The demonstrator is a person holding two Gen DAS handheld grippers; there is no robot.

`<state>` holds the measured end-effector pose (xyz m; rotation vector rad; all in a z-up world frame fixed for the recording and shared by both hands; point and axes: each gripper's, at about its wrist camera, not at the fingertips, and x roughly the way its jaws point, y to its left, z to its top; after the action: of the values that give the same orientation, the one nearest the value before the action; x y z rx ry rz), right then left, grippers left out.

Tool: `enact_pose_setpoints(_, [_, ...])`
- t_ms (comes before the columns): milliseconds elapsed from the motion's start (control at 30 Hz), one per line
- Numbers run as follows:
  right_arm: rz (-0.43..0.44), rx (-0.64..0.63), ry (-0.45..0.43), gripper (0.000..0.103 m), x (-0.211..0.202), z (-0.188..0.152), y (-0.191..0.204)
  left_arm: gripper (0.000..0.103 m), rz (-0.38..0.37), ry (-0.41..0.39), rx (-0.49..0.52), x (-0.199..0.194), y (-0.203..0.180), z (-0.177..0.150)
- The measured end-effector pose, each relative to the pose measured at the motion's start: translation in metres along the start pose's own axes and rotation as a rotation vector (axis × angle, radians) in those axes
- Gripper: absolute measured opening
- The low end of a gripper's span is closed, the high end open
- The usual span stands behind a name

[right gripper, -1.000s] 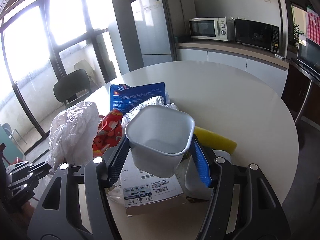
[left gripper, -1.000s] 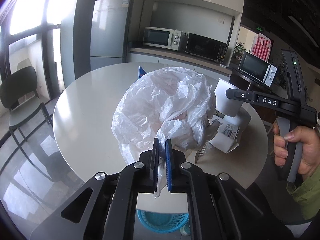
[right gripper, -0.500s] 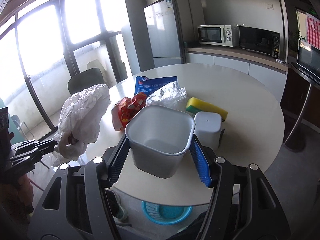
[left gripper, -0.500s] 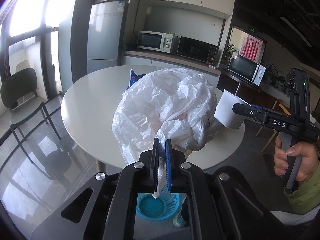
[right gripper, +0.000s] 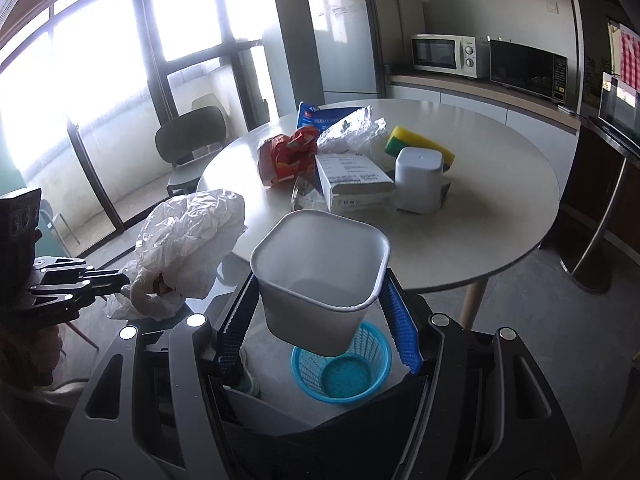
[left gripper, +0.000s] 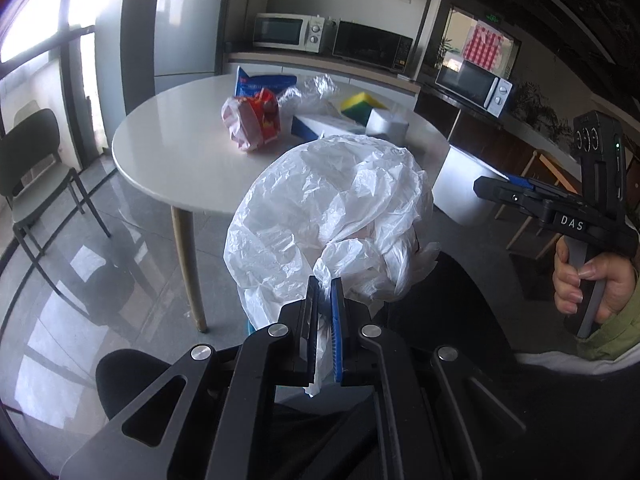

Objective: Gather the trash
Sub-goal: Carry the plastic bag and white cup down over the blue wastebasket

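My left gripper (left gripper: 325, 284) is shut on a crumpled white plastic bag (left gripper: 332, 216), held in the air off the table's near edge; the bag (right gripper: 192, 248) also shows at the left of the right wrist view. My right gripper (right gripper: 320, 292) is shut on an empty white square tub (right gripper: 320, 272), hanging just above a small blue mesh waste basket (right gripper: 352, 372) on the floor. On the round white table (right gripper: 500, 216) lie a red snack bag (right gripper: 286, 156), a blue packet (right gripper: 316, 116), a clear crinkled wrapper (right gripper: 352, 132), a white carton (right gripper: 352, 180), a yellow-green sponge (right gripper: 408, 140) and an upturned white tub (right gripper: 418, 180).
A dark green chair (left gripper: 36, 160) stands left of the table near the windows. A counter with microwaves (left gripper: 288, 32) and a fridge (left gripper: 188, 20) lines the far wall. A person's hand (left gripper: 592, 284) holds the right gripper's handle. Dark clothing fills the bottom of both views.
Both grippers drew back from the table with their loads, past its near edge. The tub now hangs over the blue basket, and the table's trash has come into the left wrist view.
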<state>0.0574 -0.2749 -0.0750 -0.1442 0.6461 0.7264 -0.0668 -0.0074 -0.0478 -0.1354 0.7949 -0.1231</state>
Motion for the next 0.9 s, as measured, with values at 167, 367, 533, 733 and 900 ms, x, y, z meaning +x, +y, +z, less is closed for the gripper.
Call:
enact_pose_setpoints(167, [0.003,0.016,0.064,0.058,0.015,-0.029,-0.006,0.005,-0.013,0.117,-0.016,0.027,0.004,-0.030])
enact_pose_setpoints(367, [0.001,0.053,0.154,0.058,0.055,-0.063,-0.014,0.005,-0.015,0.223,-0.067,0.073,0.021,-0.055])
enact_pose_setpoints(533, [-0.002,0.101,0.211,0.058,0.098,-0.086,-0.025,0.005,-0.002,0.281,-0.112,0.119,0.037,-0.062])
enact_pose_setpoints(733, [-0.038,0.153,0.308,0.058,0.150,-0.105,-0.039,0.005,-0.014,0.402,-0.197,0.186,0.056,-0.077])
enact_pose_setpoints(900, [-0.054,0.186,0.367,0.058,0.187,-0.113,-0.048,0.005,-0.003,0.441,-0.206,0.215,0.060,-0.075])
